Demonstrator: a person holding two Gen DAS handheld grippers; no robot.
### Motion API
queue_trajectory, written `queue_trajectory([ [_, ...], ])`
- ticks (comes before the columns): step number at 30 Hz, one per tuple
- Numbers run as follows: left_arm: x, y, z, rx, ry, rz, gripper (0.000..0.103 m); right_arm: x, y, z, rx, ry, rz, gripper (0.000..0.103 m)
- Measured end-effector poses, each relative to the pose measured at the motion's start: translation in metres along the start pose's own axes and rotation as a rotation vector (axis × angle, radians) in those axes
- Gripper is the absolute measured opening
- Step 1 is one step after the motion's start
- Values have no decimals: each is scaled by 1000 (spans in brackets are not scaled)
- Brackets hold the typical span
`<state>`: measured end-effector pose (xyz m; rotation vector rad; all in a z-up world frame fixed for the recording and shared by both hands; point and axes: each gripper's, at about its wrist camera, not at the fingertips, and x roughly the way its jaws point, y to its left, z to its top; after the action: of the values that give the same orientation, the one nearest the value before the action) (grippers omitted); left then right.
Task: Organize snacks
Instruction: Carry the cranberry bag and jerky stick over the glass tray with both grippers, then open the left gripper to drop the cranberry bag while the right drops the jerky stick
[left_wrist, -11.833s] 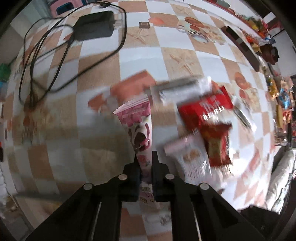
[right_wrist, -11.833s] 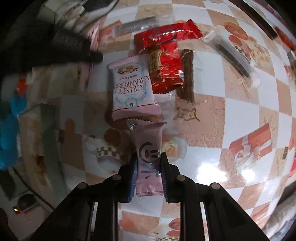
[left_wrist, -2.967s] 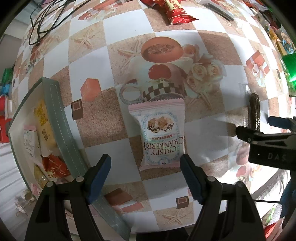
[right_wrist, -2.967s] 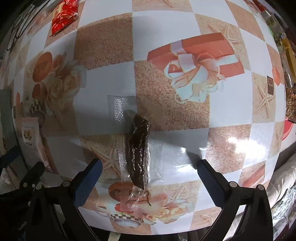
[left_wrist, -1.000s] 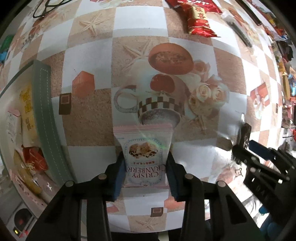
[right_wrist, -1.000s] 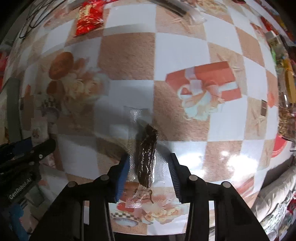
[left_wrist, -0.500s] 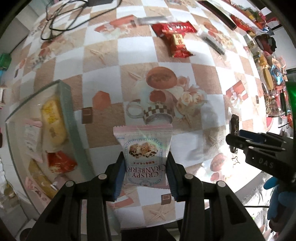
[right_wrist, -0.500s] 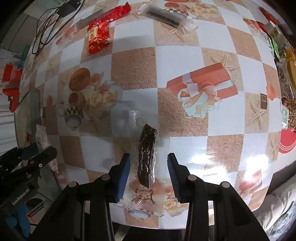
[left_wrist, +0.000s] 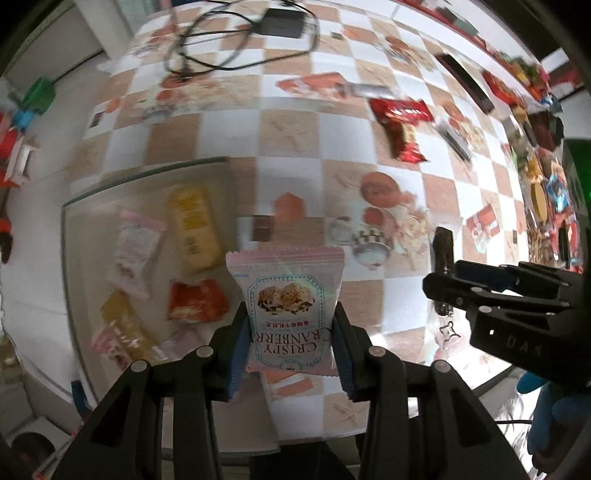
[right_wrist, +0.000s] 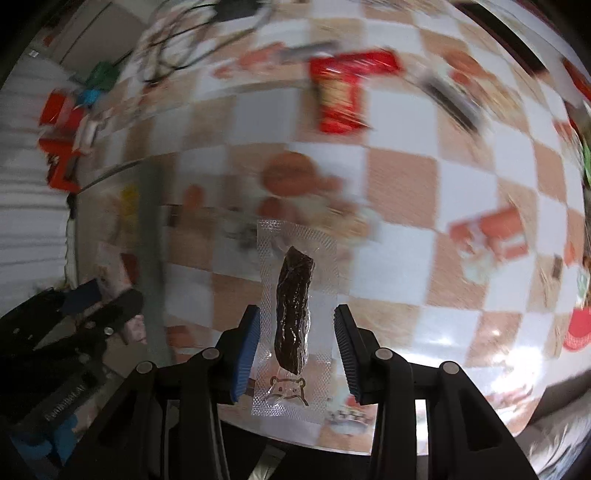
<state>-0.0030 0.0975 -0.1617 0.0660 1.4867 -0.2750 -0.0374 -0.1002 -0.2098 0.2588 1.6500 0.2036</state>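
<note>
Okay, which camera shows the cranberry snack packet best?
The left wrist view: the cranberry packet sits centred between the left gripper jaws, with its label readable. The right wrist view shows only a blurred pink bit of it beside the left gripper.

Tabletop (left_wrist: 229, 133): checkered cloth, tan and white, printed with cups and gift boxes | Black power adapter (left_wrist: 282, 26): far edge, with looped black cable (left_wrist: 207, 48) beside it.
</note>
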Motion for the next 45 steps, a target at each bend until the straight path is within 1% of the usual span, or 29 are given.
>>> queue_trajectory([
  [5, -2, 28, -10, -61, -14, 26, 44, 5, 53, 10, -88, -4, 27, 43],
  [13, 1, 81, -32, -156, 2, 58, 44, 19, 125, 23, -198, 13, 55, 43],
  [17, 8, 102, -44, -197, 30, 63, 44, 30, 152, 28, -226, 28, 65, 43],
  [21, 19, 115, -53, -223, 60, 64, 44, 48, 175, 32, -235, 57, 77, 43],
  [27, 30, 119, -63, -213, 88, 55, 46, 73, 195, 31, -245, 114, 110, 43],
  [29, 31, 117, -65, -202, 92, 60, 49, 80, 201, 30, -262, 135, 110, 44],
  [31, 32, 115, -66, -195, 97, 60, 58, 83, 203, 29, -268, 140, 97, 44],
  [32, 32, 114, -65, -195, 97, 60, 65, 83, 202, 29, -266, 140, 94, 45],
  [33, 31, 114, -65, -202, 90, 54, 72, 83, 202, 29, -262, 140, 96, 50],
  [34, 30, 113, -64, -207, 88, 53, 74, 82, 199, 30, -254, 133, 89, 69],
  [35, 29, 111, -63, -204, 88, 57, 77, 80, 195, 30, -249, 125, 79, 83],
  [36, 29, 108, -61, -194, 88, 64, 78, 78, 188, 30, -238, 113, 81, 86],
  [38, 28, 101, -57, -181, 89, 63, 79, 72, 173, 32, -215, 109, 92, 86],
  [40, 27, 92, -52, -164, 92, 58, 79, 66, 158, 34, -189, 96, 81, 86],
  [41, 26, 87, -50, -155, 90, 53, 79, 64, 152, 35, -178, 91, 74, 92],
  [42, 24, 82, -48, -147, 87, 48, 79, 63, 142, 35, -158, 84, 63, 101],
  [43, 23, 74, -44, -132, 84, 41, 79, 60, 133, 34, -136, 77, 62, 103],
  [45, 21, 64, -38, -109, 79, 32, 79, 58, 111, 34, -83, 78, 61, 103],
])
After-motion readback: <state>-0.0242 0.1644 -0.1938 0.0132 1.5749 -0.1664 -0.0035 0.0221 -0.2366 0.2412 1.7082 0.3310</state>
